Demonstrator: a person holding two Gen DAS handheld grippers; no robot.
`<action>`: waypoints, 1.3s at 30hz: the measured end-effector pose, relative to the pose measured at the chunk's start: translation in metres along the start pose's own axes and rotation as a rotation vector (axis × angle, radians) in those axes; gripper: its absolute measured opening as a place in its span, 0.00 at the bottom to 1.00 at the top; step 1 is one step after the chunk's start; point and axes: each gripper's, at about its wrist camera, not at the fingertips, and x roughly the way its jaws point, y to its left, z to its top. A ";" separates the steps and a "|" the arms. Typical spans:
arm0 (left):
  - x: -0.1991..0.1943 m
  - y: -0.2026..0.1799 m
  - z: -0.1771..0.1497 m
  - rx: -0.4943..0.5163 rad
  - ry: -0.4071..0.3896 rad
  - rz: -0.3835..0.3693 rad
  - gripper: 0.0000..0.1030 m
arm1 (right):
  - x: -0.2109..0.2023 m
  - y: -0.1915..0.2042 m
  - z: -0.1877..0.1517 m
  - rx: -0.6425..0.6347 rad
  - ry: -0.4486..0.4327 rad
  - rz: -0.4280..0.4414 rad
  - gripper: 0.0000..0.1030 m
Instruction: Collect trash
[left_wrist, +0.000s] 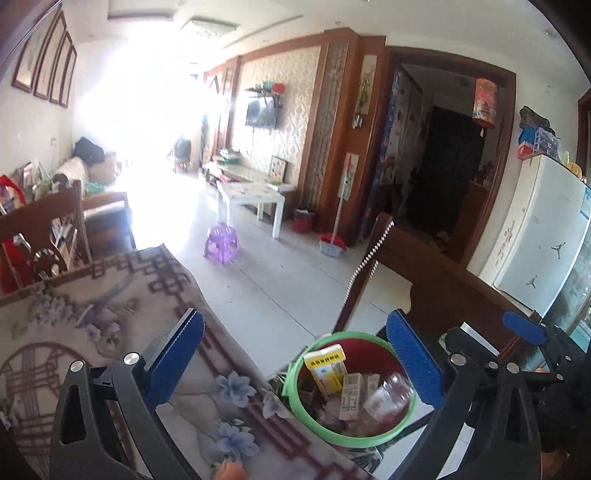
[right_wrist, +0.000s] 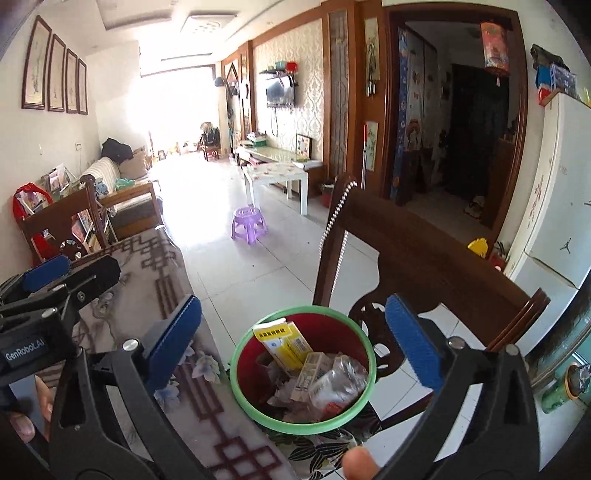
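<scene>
Right wrist view: patterned tablecloth (right_wrist: 162, 295), tiled floor (right_wrist: 258, 266), both grippers' jaws spread wide, empty.

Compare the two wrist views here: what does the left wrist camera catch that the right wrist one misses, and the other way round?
Only the left wrist view shows the red and blue dustpan on the floor by the wall, and the right gripper from the side.

Only the right wrist view shows the left gripper from the side, a fingertip at the bottom edge, and a green bottle at far right.

Both show the green-rimmed bin holding a yellow carton and a crushed bottle, the patterned tablecloth, the purple stool, and open, empty grippers.
</scene>
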 end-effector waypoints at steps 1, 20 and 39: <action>-0.011 0.002 0.003 0.005 -0.031 0.028 0.92 | -0.008 0.006 0.002 -0.009 -0.031 0.006 0.95; -0.124 0.125 -0.012 -0.186 -0.036 0.269 0.92 | -0.088 0.102 -0.006 0.045 -0.128 0.063 0.95; -0.158 0.148 -0.015 -0.204 -0.040 0.265 0.92 | -0.110 0.129 -0.018 0.037 -0.102 0.032 0.95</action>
